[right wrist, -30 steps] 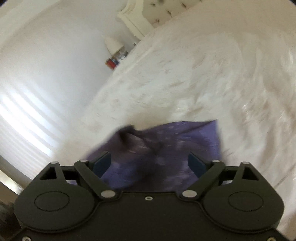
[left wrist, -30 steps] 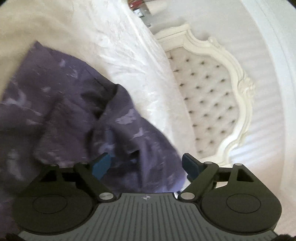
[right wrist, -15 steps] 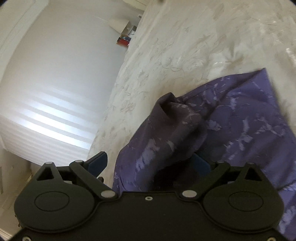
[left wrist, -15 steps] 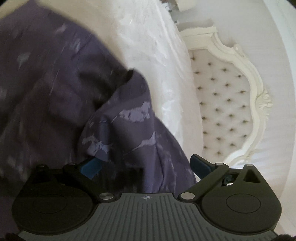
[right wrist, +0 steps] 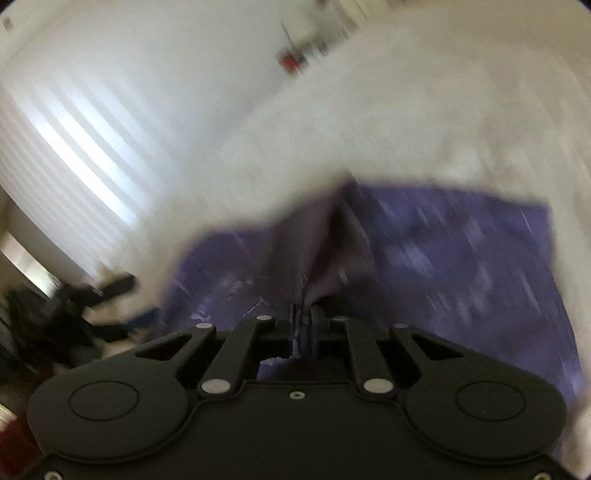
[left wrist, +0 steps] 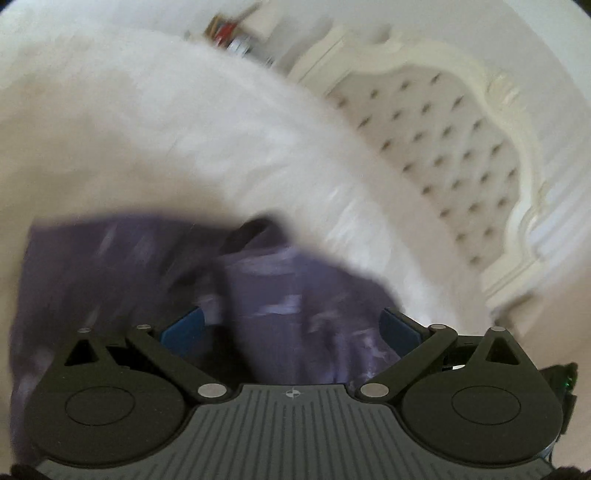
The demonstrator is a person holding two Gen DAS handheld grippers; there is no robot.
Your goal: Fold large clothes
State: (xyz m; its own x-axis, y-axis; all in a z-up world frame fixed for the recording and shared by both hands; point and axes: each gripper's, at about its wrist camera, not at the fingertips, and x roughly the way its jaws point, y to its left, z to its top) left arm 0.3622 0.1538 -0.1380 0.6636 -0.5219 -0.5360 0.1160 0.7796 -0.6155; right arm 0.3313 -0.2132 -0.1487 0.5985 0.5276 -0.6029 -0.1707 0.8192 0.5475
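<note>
A purple patterned garment [left wrist: 110,266] lies rumpled on a white bedspread [left wrist: 166,129]. My left gripper [left wrist: 291,326] stands open just over it, with a raised fold of cloth between the blue pads [left wrist: 183,328] and nothing pinched. In the right wrist view the same garment [right wrist: 461,258] spreads to the right. My right gripper [right wrist: 304,315] is closing, its jaws nearly together and pinched on a bunched ridge of the purple cloth. Both views are blurred by motion.
A cream tufted headboard [left wrist: 443,147] stands at the right of the bed. Small coloured items [left wrist: 229,33] sit on a bedside stand beyond the mattress. A window blind [right wrist: 74,147] and a dark blurred object [right wrist: 74,306] lie left of the bed edge.
My right gripper has shut on a ridge of the garment; half a second ago its jaws were wide around it. My left gripper stayed open and pulled back, so more bedspread shows.
</note>
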